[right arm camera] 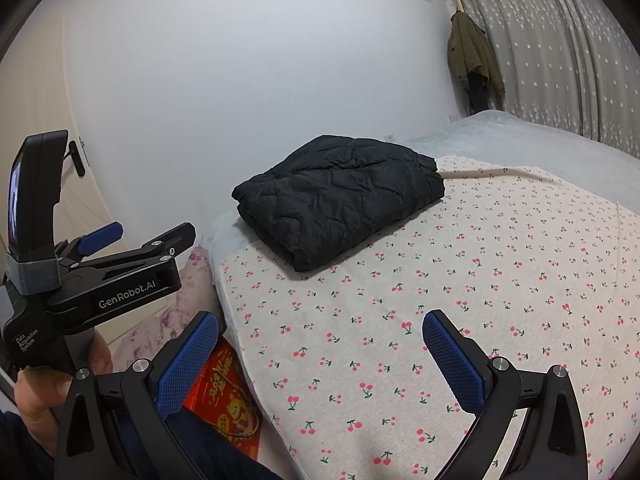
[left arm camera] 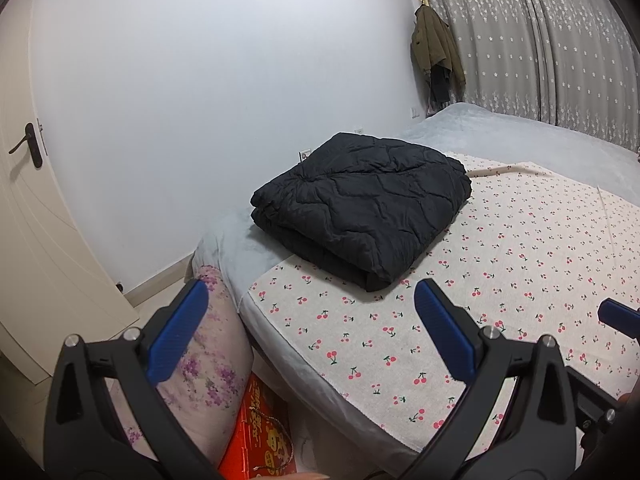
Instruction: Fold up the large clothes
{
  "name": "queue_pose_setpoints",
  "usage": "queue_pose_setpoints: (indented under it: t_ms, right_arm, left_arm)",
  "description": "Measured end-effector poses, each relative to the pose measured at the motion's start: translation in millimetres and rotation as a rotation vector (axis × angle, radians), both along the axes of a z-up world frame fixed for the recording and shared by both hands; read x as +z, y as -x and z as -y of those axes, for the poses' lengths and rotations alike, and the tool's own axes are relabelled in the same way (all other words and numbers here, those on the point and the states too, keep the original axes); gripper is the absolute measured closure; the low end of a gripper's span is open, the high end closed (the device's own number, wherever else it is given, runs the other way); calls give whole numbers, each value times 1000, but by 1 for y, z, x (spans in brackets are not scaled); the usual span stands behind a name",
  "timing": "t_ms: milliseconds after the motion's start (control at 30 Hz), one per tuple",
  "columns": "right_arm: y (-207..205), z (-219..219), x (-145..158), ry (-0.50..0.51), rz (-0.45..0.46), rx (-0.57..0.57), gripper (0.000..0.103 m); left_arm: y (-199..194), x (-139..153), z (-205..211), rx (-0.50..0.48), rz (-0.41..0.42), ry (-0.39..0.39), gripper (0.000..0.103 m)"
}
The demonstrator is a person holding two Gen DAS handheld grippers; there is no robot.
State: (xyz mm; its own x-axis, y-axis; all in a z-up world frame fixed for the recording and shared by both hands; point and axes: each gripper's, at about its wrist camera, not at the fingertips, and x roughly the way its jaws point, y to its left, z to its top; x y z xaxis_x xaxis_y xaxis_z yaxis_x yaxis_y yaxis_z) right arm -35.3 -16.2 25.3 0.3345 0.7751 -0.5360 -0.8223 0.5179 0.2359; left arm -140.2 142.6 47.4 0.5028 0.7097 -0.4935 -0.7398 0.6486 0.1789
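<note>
A black quilted jacket [left arm camera: 360, 204] lies folded into a thick rectangle on the bed, at the near left part of the cherry-print sheet [left arm camera: 500, 280]; it also shows in the right wrist view [right arm camera: 340, 196]. My left gripper [left arm camera: 308, 332] is open and empty, held back from the jacket over the bed's corner. My right gripper [right arm camera: 320, 360] is open and empty, above the sheet's front edge. The left gripper body [right arm camera: 120, 276] shows at the left of the right wrist view, held in a hand.
The bed has a grey cover [left arm camera: 520, 136] along a white wall. A floral pillow [left arm camera: 208, 360] and a red box [left arm camera: 260, 440] sit beside the bed. A door [left arm camera: 32, 200] is at left. A coat [left arm camera: 436, 48] hangs by grey curtains [left arm camera: 540, 40].
</note>
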Motion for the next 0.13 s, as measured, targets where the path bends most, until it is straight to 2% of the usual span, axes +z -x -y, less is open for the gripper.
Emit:
queue_pose_setpoints:
  t_ms: [133]
  right_arm:
    - [0, 0, 0, 3, 0, 0, 0]
  left_arm:
    - [0, 0, -1, -1, 1, 2, 1]
